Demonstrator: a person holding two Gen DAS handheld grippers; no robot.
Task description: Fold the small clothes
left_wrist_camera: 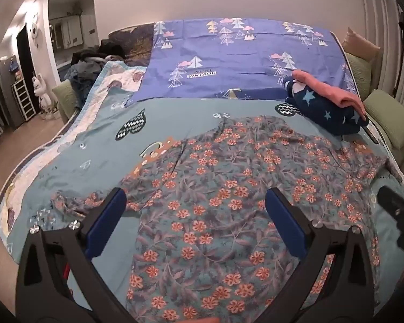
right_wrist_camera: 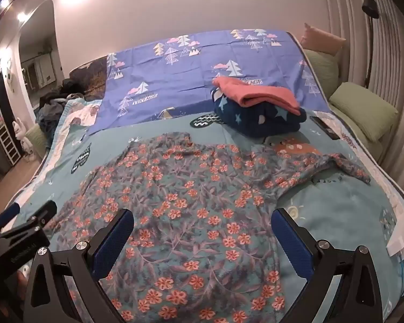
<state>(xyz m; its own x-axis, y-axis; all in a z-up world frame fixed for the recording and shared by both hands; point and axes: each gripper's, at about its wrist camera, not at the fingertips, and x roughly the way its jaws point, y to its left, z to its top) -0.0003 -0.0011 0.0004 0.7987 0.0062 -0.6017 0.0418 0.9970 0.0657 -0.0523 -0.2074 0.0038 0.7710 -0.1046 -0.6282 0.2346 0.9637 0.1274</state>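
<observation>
A small floral garment [left_wrist_camera: 229, 202] [right_wrist_camera: 191, 202], teal with orange-pink flowers, lies spread flat on the teal bedspread [left_wrist_camera: 175, 118] [right_wrist_camera: 336, 215], sleeves out to both sides. My left gripper [left_wrist_camera: 195, 196] hovers open over its lower left part, blue pads wide apart with nothing between them. My right gripper [right_wrist_camera: 203, 216] hangs open above the lower right part, also holding nothing. Each gripper shows at the edge of the other's view: the right gripper [left_wrist_camera: 398, 210] and the left gripper [right_wrist_camera: 27, 223].
A folded pile, a pink cloth [left_wrist_camera: 328, 88] [right_wrist_camera: 258, 94] on a navy star-print cloth [left_wrist_camera: 323, 110] [right_wrist_camera: 258, 121], sits behind the garment at the right. A purple tree-print sheet [left_wrist_camera: 242, 56] [right_wrist_camera: 202, 70] covers the far half of the bed. Green cushions [right_wrist_camera: 363, 113] line the right edge; dark clothes [left_wrist_camera: 86, 64] are heaped far left.
</observation>
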